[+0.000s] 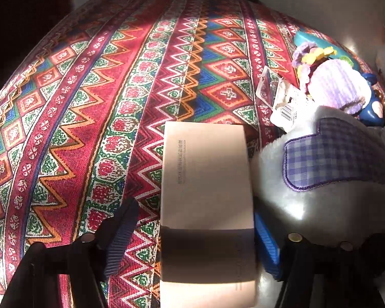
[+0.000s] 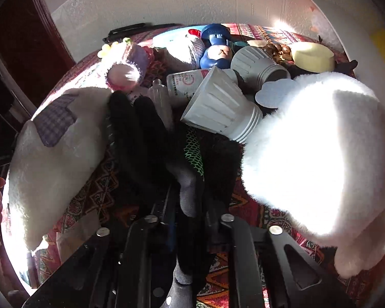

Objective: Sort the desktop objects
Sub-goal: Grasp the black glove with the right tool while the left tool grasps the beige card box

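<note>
Left gripper [image 1: 192, 233]: jaws wide, a pale box [image 1: 206, 200] standing between them on the patterned counter [image 1: 89, 102]; contact with the right finger is unclear, and the box's lower edge is cut off. Right gripper [image 2: 184, 205]: jaws narrow, clamping a black glove [image 2: 141, 138]. White plush toys [image 2: 318, 154], overexposed, flank a pile of ribbed white cups [image 2: 218, 105].

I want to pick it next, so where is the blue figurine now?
In the right wrist view the blue figurine lies at the far end of the pile, top centre, beside a white ribbed cup on its right and a knitted white item on its left.
</note>
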Available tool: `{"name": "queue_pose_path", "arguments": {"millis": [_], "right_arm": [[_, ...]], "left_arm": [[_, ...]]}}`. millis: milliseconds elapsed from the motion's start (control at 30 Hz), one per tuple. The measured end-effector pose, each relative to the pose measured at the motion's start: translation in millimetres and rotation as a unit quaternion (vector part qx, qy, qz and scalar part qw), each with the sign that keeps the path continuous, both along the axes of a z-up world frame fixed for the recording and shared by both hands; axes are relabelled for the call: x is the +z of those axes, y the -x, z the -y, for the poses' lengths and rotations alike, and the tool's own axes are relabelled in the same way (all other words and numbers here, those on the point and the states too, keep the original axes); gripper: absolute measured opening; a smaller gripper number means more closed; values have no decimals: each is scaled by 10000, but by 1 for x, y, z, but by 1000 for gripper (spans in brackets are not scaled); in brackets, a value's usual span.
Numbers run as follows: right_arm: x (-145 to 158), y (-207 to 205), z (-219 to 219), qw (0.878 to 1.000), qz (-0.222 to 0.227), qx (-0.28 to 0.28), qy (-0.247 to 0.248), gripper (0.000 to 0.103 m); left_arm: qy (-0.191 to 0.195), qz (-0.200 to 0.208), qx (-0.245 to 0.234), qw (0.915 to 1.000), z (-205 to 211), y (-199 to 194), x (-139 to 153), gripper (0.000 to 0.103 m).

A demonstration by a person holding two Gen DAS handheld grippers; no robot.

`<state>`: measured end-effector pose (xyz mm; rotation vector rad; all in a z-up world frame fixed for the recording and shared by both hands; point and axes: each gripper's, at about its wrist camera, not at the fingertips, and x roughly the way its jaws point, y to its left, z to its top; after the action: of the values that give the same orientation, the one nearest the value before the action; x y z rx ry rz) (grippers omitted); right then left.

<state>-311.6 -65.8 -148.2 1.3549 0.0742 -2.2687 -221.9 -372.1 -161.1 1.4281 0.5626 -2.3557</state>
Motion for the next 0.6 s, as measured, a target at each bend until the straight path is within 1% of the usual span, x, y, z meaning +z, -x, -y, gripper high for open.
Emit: {"name": "queue_pose_path", "arguments": {"millis": [67, 100, 167, 233, 333, 367, 433, 500, 533, 600], "right_arm": [[10, -6, -6, 9999, -99, -3, 134, 11], [17, -10, -9, 9996, -159, -24, 242, 10], [33, -19, -17, 9985, -278, -72, 471, 10], [54, -30, -27, 9958, -388, -159, 818, 10], [94, -51, -47, 9879, -757, -339, 1309, 10], [108, -57, -57, 9834, -872, -442, 1528, 10], [138, -70, -76, 9723, -1118, -657, 1946, 10], [170, -84, -102, 9586, -1539, -975, 2189, 10], [186, -92, -115, 9501, -1756, -1144, 2309, 10], [214, -111, -151, 9272, -2250, -1575, 2546, 10]], "left_arm": [[216, 32, 92, 9997, -1, -4, 4, 55], [249, -42, 114, 9996, -1, -8, 10, 55], [279, -268, 185, 9991, -1, -18, 26, 54], [316, -519, 262, 9978, -1, -29, 44, 54], [272, -1050, 398, 9933, -8, -56, 81, 54], [271, -1241, 417, 9910, -13, -64, 96, 54], [314, -1649, 272, 9854, -37, -76, 127, 54], [261, -1962, -82, 9802, -75, -81, 152, 54], [220, -2103, -282, 9770, -96, -82, 164, 54], [122, -2326, -730, 9698, -142, -77, 184, 54]]}}
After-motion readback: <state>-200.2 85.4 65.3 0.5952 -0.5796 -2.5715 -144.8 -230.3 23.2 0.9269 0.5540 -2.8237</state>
